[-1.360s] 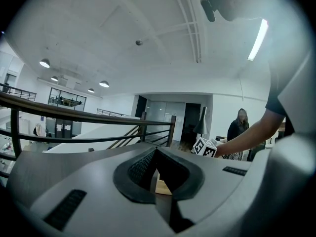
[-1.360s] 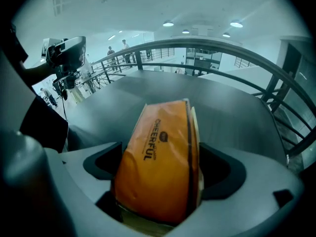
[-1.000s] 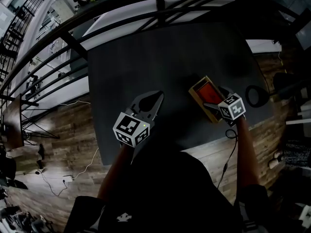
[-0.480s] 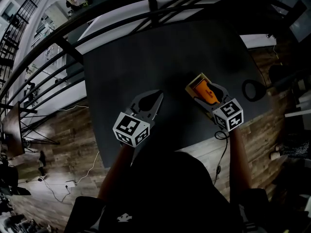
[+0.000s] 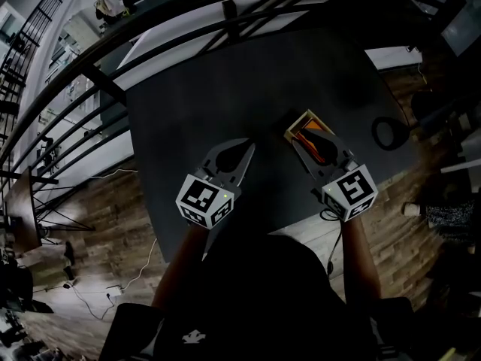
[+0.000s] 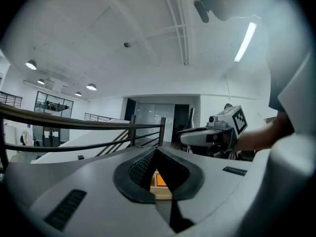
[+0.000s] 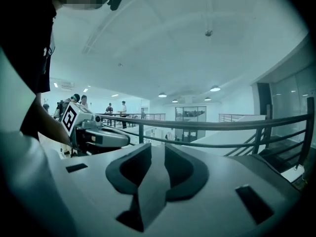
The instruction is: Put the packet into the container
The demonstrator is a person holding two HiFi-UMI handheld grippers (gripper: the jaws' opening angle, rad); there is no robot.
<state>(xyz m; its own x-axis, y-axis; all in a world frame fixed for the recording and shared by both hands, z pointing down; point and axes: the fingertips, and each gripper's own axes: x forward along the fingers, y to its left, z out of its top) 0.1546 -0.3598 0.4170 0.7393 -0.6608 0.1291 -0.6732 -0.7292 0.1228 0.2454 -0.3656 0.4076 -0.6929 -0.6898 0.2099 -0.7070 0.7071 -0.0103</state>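
A small wooden container (image 5: 291, 133) stands on the dark table (image 5: 225, 81), with the orange packet (image 5: 307, 136) lying inside it. My right gripper (image 5: 316, 137) reaches over the container from the near side. Its jaws are closing to a narrow gap, and its own view (image 7: 158, 148) shows nothing between them. My left gripper (image 5: 246, 148) rests to the container's left, jaw tips together and empty. Through the gap under its shut tips (image 6: 157, 151) I see the container (image 6: 161, 193) and the packet (image 6: 159, 180). The right gripper (image 6: 198, 137) shows there too.
A black ring (image 5: 388, 134) lies on the table's right end. A dark metal railing (image 5: 188, 32) runs along the far side. The table's near edge (image 5: 293, 228) is close to my body, with wooden floor (image 5: 113, 209) to the left.
The right gripper has swung from the container's right side to over it from the near side, and its jaws have narrowed. The left gripper has stayed put.
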